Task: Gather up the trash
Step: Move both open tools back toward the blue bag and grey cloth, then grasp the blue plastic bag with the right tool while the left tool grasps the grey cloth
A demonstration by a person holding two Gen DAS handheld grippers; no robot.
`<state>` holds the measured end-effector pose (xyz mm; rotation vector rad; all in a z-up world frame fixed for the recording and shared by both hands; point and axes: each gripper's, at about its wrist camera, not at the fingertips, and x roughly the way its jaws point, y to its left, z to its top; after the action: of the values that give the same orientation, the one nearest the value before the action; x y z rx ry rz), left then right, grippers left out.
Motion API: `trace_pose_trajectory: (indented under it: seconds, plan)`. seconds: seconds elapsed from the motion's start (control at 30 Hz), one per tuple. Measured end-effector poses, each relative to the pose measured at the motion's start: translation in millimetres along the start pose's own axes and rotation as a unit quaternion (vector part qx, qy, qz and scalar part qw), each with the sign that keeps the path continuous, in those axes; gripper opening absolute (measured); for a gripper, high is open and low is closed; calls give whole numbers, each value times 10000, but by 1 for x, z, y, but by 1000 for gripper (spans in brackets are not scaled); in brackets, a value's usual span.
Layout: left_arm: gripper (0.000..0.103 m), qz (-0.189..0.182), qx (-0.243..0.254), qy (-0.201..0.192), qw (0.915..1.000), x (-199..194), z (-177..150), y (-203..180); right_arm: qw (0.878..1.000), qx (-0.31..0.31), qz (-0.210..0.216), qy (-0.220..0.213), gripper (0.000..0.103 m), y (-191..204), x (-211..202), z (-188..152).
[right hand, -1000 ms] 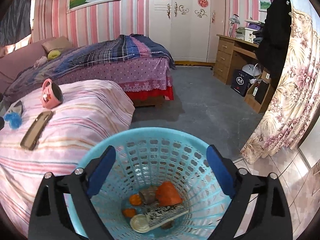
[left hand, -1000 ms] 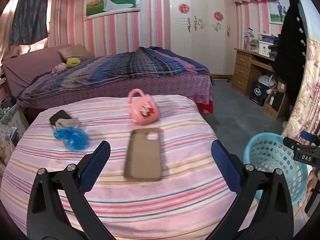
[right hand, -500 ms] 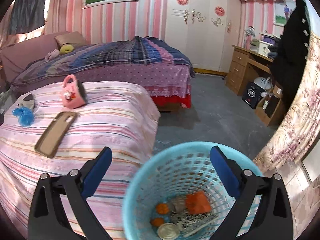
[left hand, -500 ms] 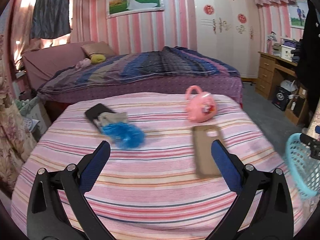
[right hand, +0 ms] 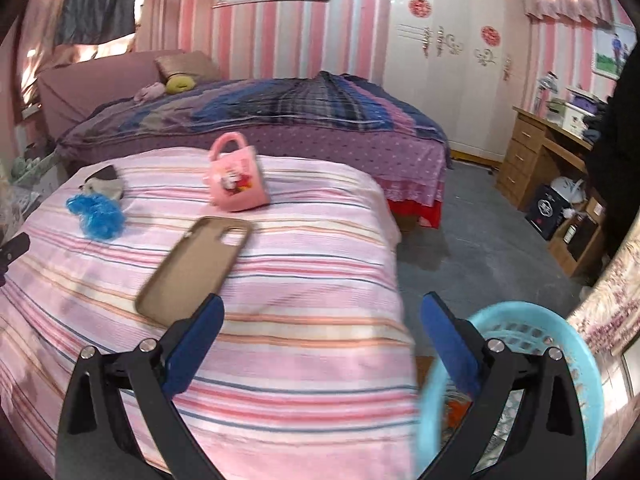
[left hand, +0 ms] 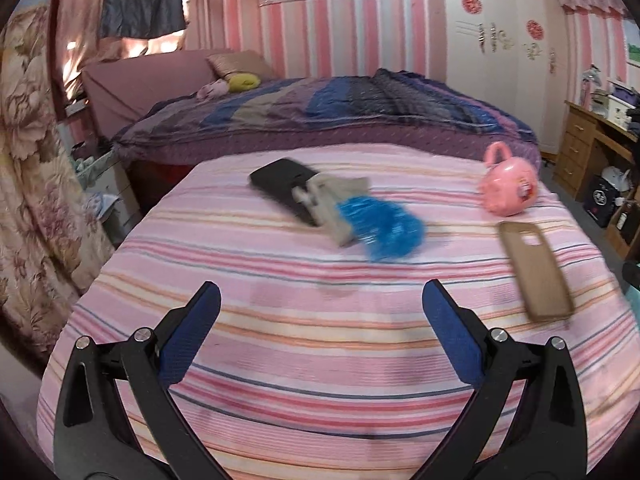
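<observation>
A crumpled blue plastic piece [left hand: 380,230] lies on the pink striped bed [left hand: 320,360], beside a grey rag [left hand: 336,204] on a black case [left hand: 284,188]. My left gripper [left hand: 320,308] is open and empty, low over the bed, short of the blue piece. The blue piece also shows in the right wrist view [right hand: 96,216]. My right gripper [right hand: 322,320] is open and empty over the bed's right edge. A light blue trash basket [right hand: 576,360] stands on the floor at its right, with trash inside.
A brown phone case [left hand: 536,272], also in the right view [right hand: 196,268], and a pink mug [right hand: 236,180] lie on the bed. A purple bed [right hand: 260,120] stands behind. A wooden desk [right hand: 548,160] and boxes stand at the right. A floral curtain [left hand: 32,200] hangs at left.
Both views have swung left. The left gripper now faces the blue piece instead of the phone case. The right gripper has moved off the basket to the bed's edge.
</observation>
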<state>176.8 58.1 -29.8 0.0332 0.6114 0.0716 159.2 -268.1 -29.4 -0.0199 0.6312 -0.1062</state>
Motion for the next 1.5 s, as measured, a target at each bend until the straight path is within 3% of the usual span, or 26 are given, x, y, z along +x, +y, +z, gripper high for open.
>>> trace_pose_trajectory:
  seconds: [0.33, 0.43, 0.53, 0.67, 0.9, 0.93, 1.0, 1.03, 1.07, 1.17, 1.4, 1.5]
  plan:
    - [98, 186, -186, 159, 9995, 33, 12, 30, 9988, -41, 473, 73, 96, 55, 31, 19]
    - [98, 289, -271, 141, 9991, 43, 26, 38, 9964, -137, 834, 106, 96, 85, 45, 33]
    - [98, 400, -387, 61, 9984, 47, 39, 50, 9949, -408, 919, 72, 96, 111, 56, 45]
    - [98, 729, -247, -39, 9970, 52, 46, 65, 9888, -732, 1298, 38, 96, 160, 76, 62]
    - [98, 1057, -148, 265, 9939, 70, 45, 86, 9785, -973, 1780, 366, 95, 217, 109, 73]
    - [98, 1080, -191, 306, 9935, 71, 45, 88, 9754, -1050, 1879, 485, 91, 226, 117, 71]
    - [98, 1071, -312, 365, 9931, 75, 45, 94, 9721, -1115, 1974, 607, 74, 232, 122, 71]
    - [98, 1058, -369, 393, 9929, 77, 45, 95, 9692, -1148, 2069, 687, 58, 236, 126, 71]
    - [98, 1054, -400, 420, 9927, 80, 45, 96, 9659, -1169, 2198, 713, 43, 238, 127, 70]
    - [98, 1047, -427, 512, 9923, 90, 46, 86, 9697, -1082, 2156, 376, 24, 220, 114, 70]
    - [98, 347, -322, 601, 9971, 106, 53, 33, 9887, -590, 1360, 241, 22, 130, 83, 42]
    - [97, 163, -346, 562, 9977, 113, 53, 13, 9912, -274, 1282, 175, 22, 101, 75, 36]
